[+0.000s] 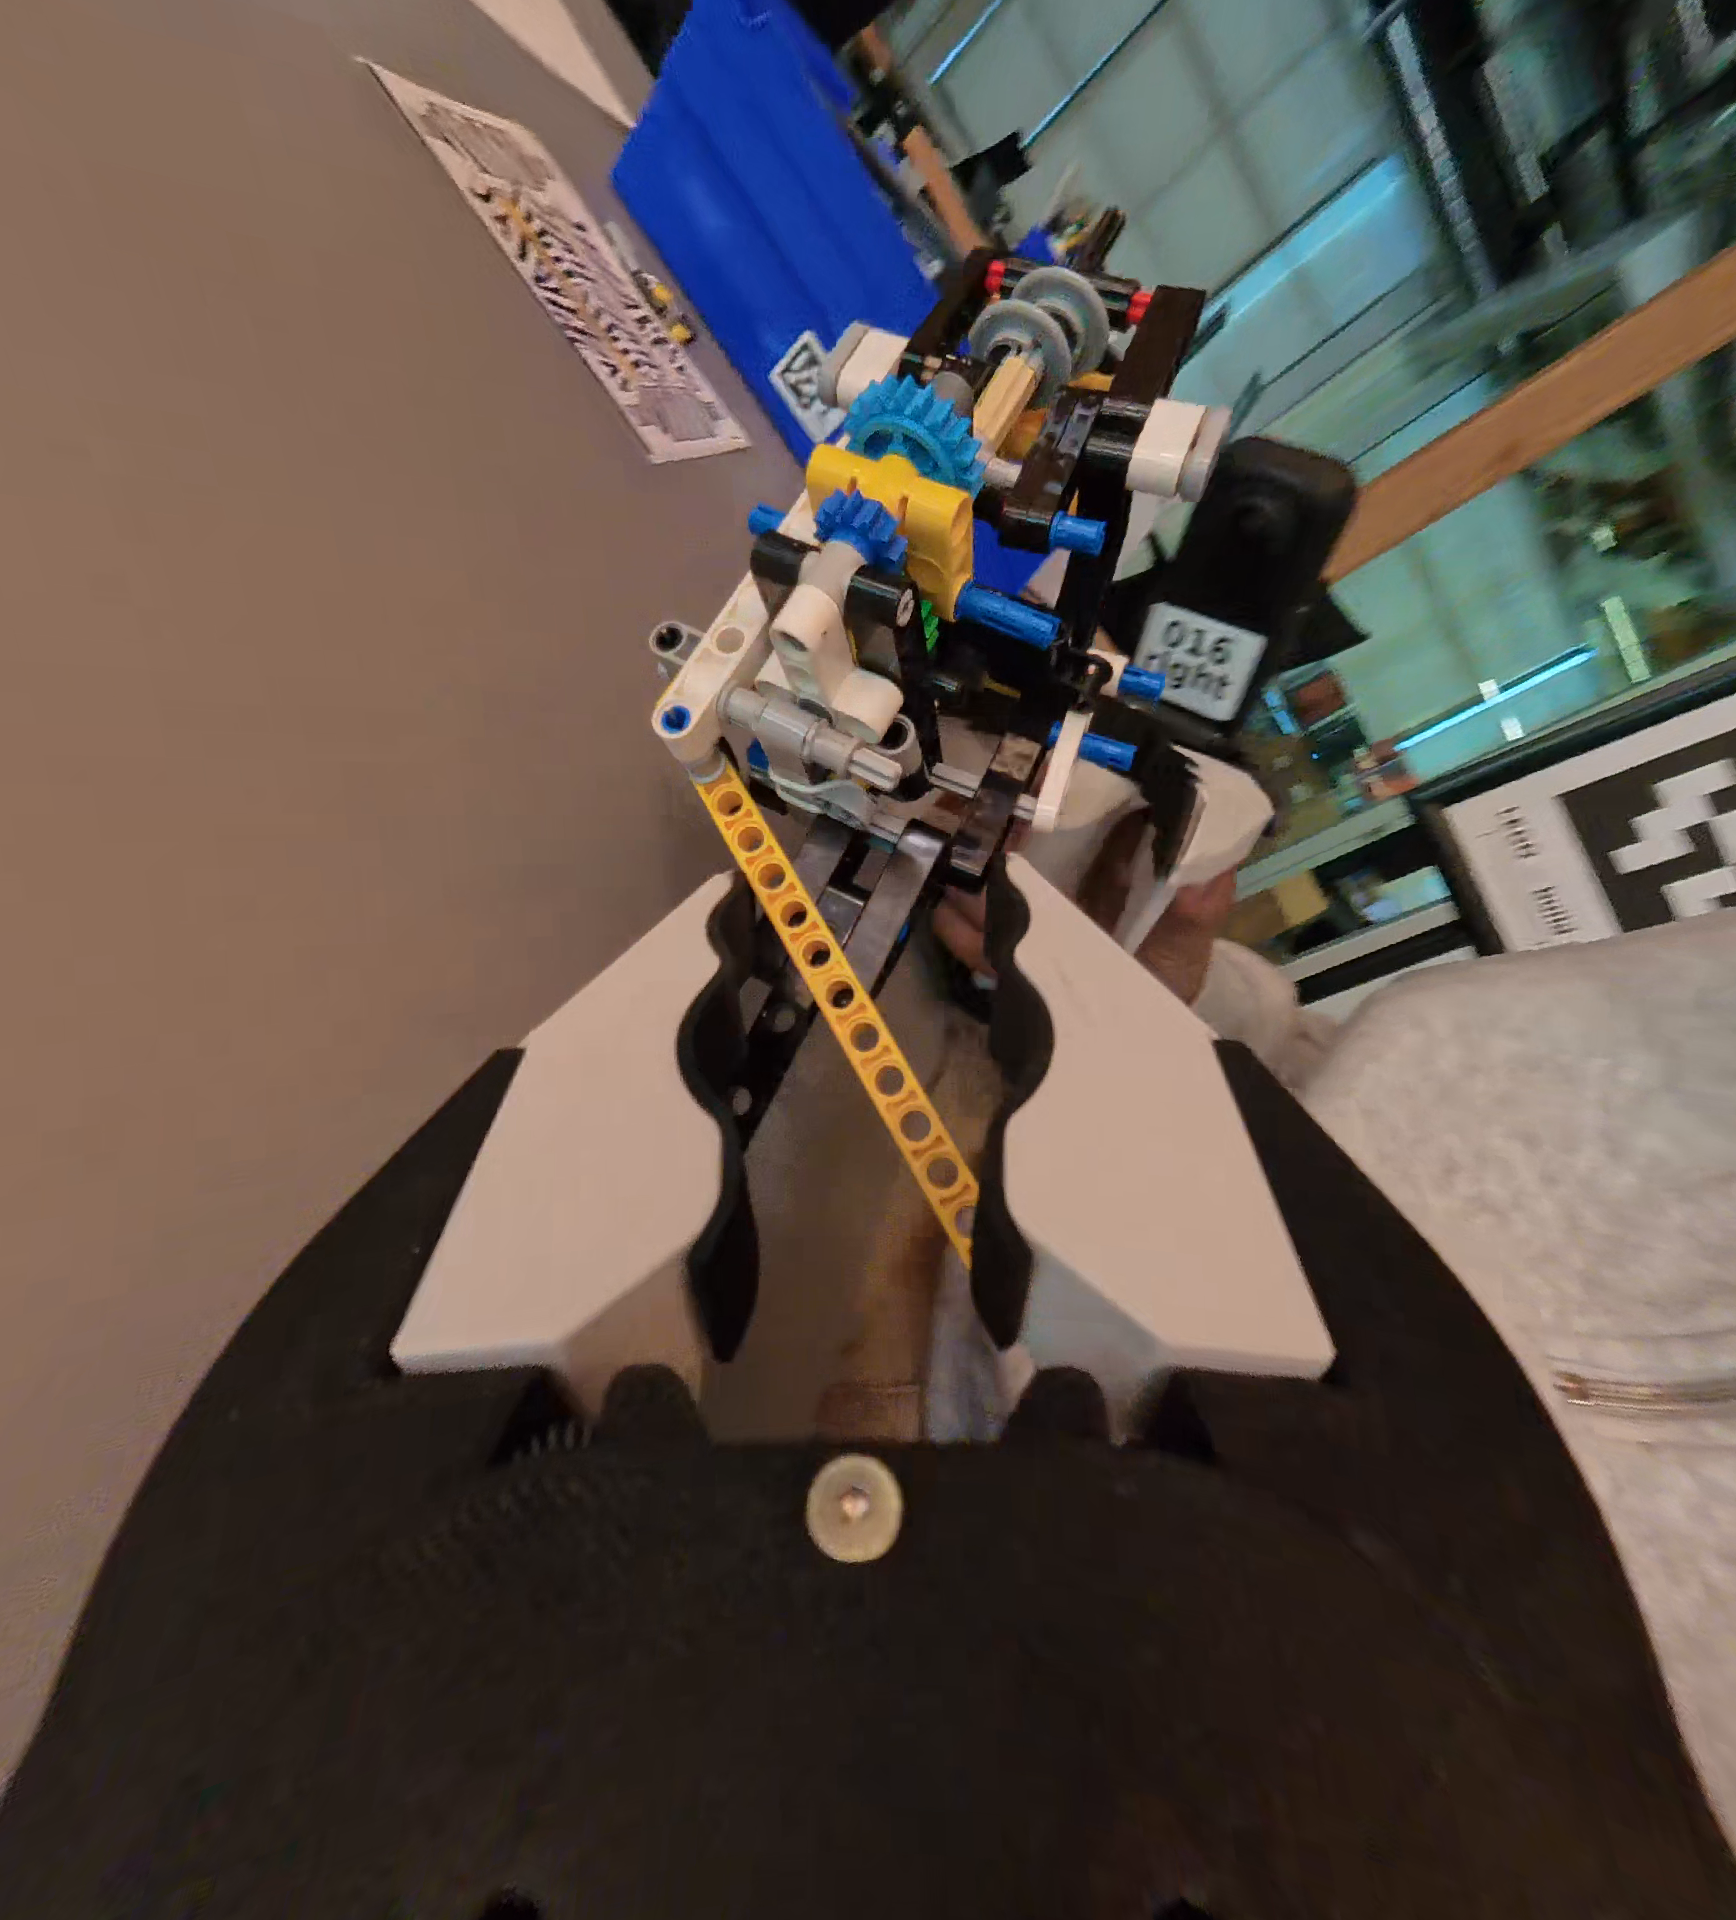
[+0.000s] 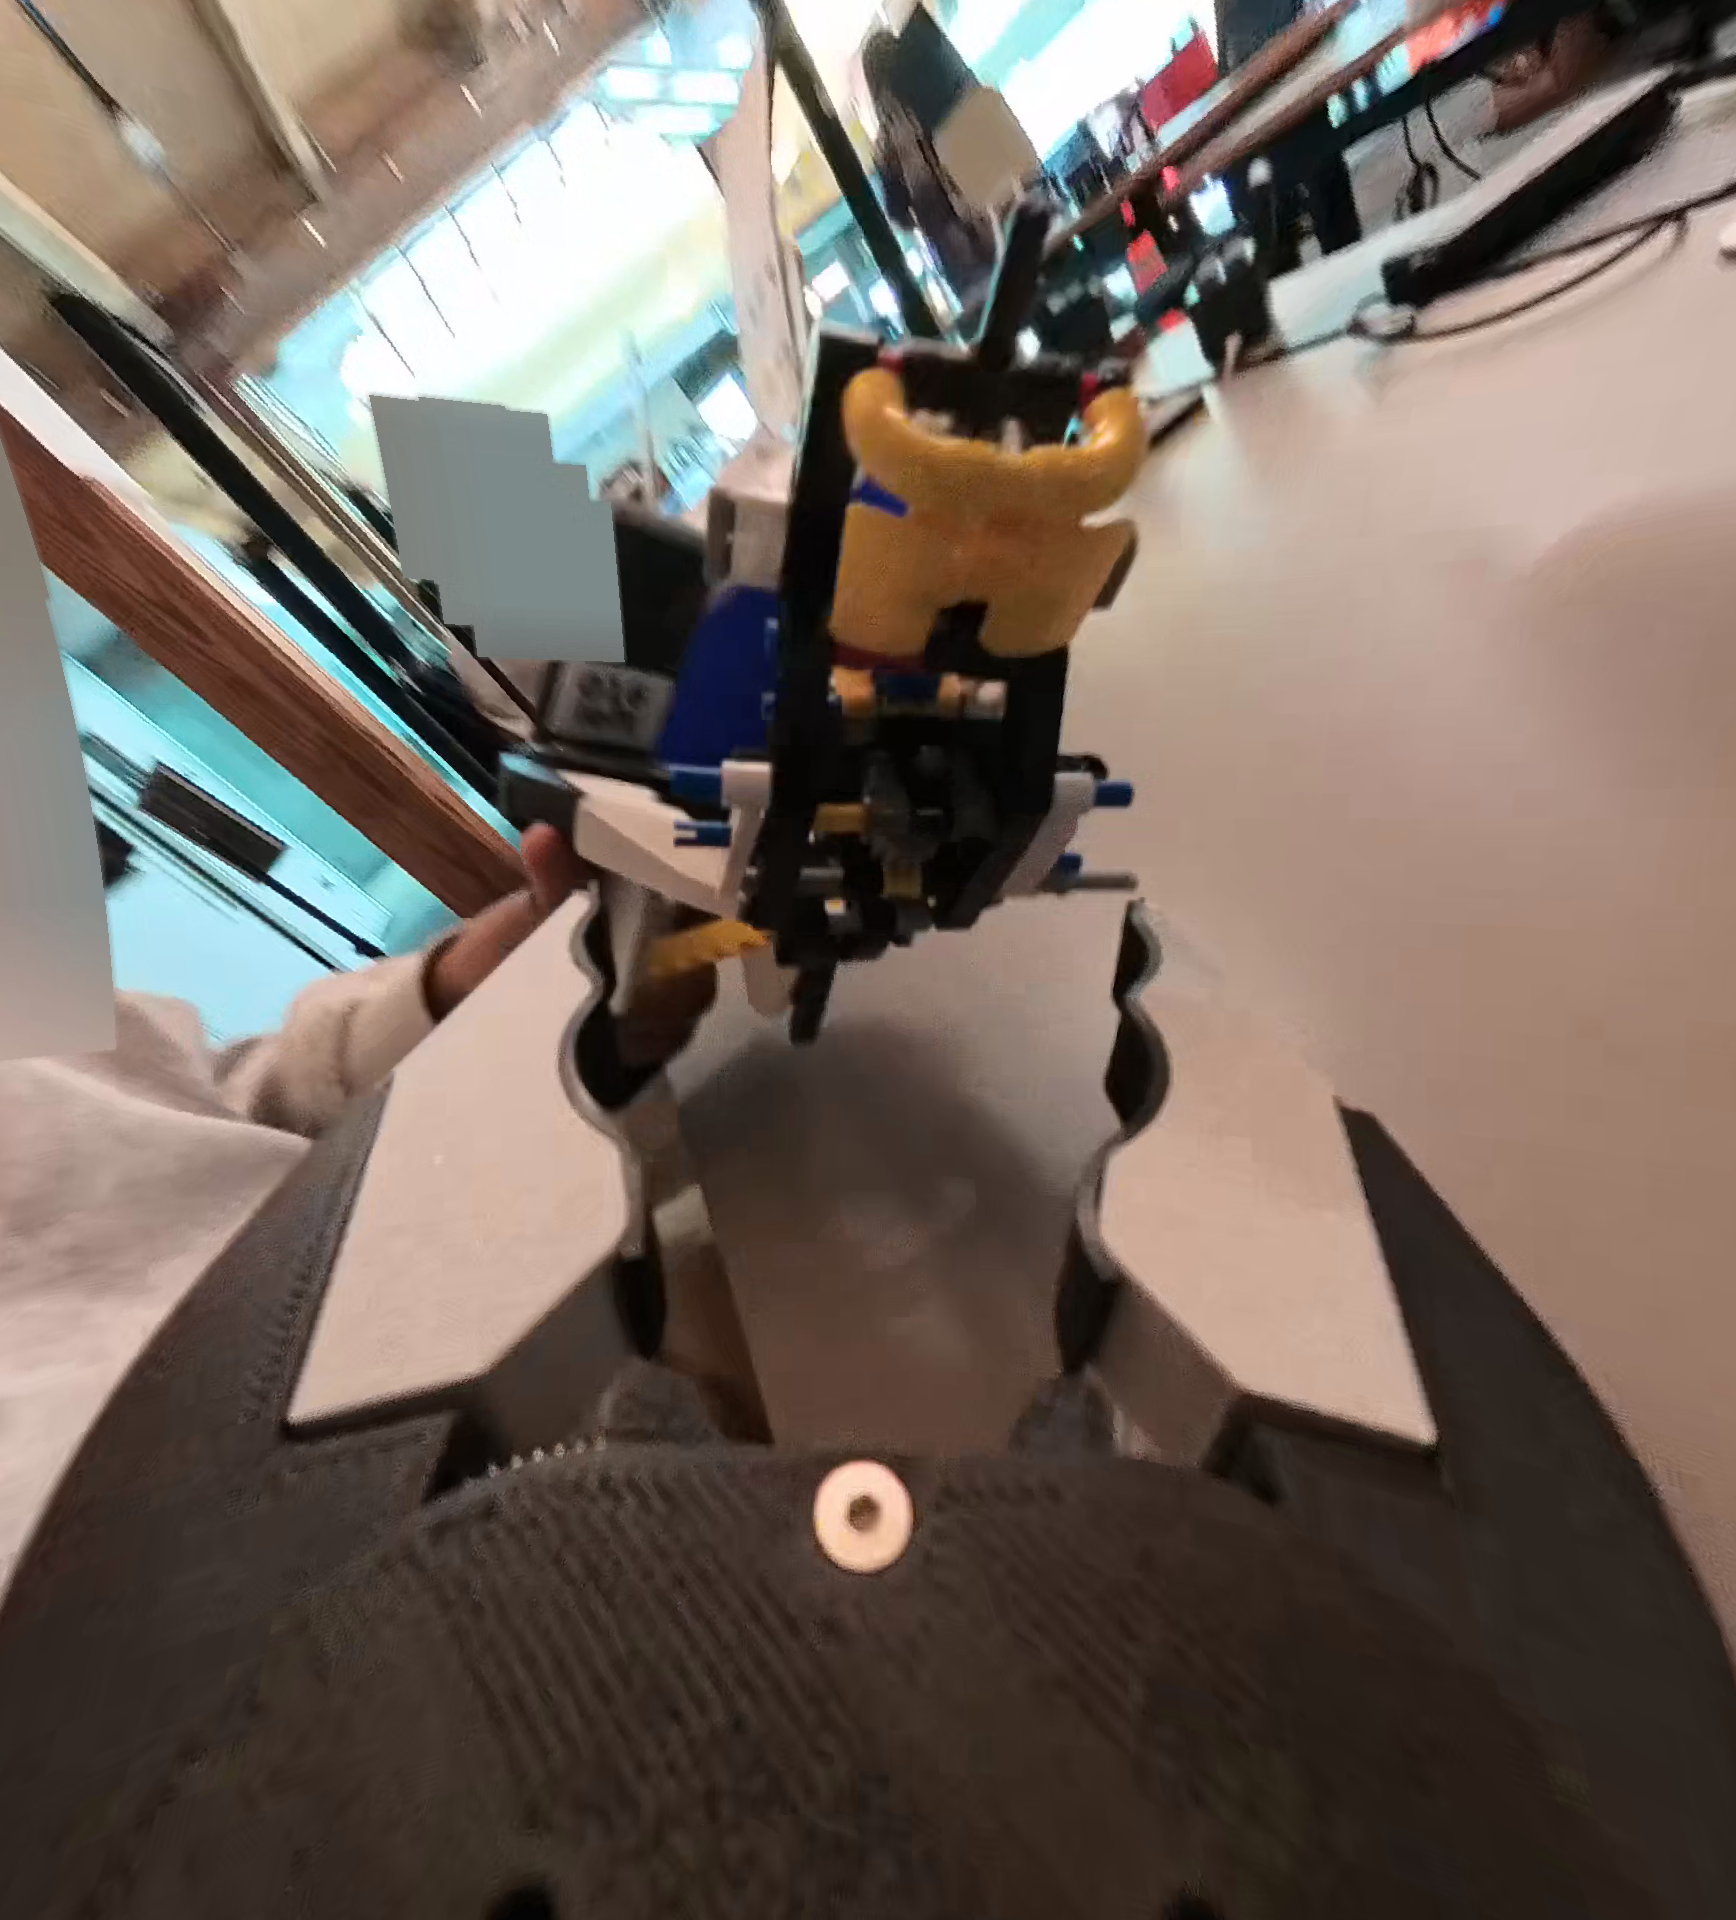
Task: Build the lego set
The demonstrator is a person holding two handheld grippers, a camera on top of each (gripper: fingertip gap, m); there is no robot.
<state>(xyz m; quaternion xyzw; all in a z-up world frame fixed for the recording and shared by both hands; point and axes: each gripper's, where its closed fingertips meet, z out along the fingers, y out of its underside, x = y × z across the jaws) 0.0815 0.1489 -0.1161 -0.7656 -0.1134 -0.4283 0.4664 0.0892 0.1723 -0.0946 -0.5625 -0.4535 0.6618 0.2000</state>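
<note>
Lego model [image 1: 957, 582] of black, white, yellow and blue parts is seen at frame centre in the left wrist view, raised off the grey table [image 1: 220, 727]. Its black lower beams are clamped between the narrowly parted fingers of the left gripper [image 1: 859, 904], a long yellow beam [image 1: 843, 997] crossing the gap. The right gripper [image 2: 859, 935] is held wide open just below the model, nothing gripped. A printed sheet [image 1: 573, 260] and a blue box [image 1: 750, 208] are noted at upper left.

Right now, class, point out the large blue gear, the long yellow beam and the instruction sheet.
large blue gear [image 1: 911, 426], left wrist view, toothed face.
long yellow beam [image 1: 840, 997], left wrist view, mid-length.
instruction sheet [image 1: 573, 270], left wrist view, printed middle.
</note>
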